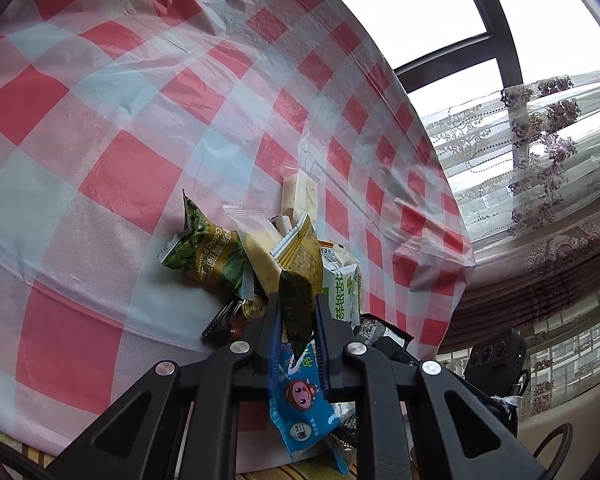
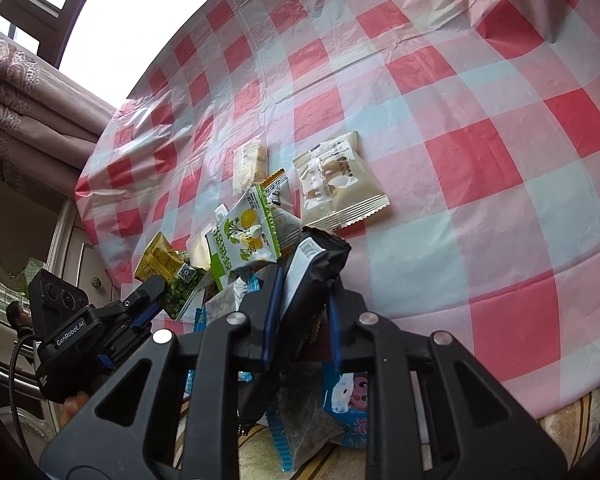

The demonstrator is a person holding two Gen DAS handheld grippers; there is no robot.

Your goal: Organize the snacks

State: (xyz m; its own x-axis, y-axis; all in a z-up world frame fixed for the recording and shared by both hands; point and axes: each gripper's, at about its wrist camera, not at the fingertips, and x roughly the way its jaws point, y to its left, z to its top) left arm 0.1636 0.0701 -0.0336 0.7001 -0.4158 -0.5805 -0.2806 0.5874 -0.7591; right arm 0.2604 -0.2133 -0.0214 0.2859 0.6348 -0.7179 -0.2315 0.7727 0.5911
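Both tools grip snack packets over the checked table.
Left tool (image 1: 296,312) pinches a dark olive foil packet (image 1: 296,300); right tool (image 2: 302,300) clamps a black plastic packet (image 2: 312,272).

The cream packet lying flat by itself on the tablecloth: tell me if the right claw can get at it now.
Probably not yet. The right claw is shut on a black packet, so it is occupied. The cream packet itself lies apart from the snack pile with bare tablecloth around it.
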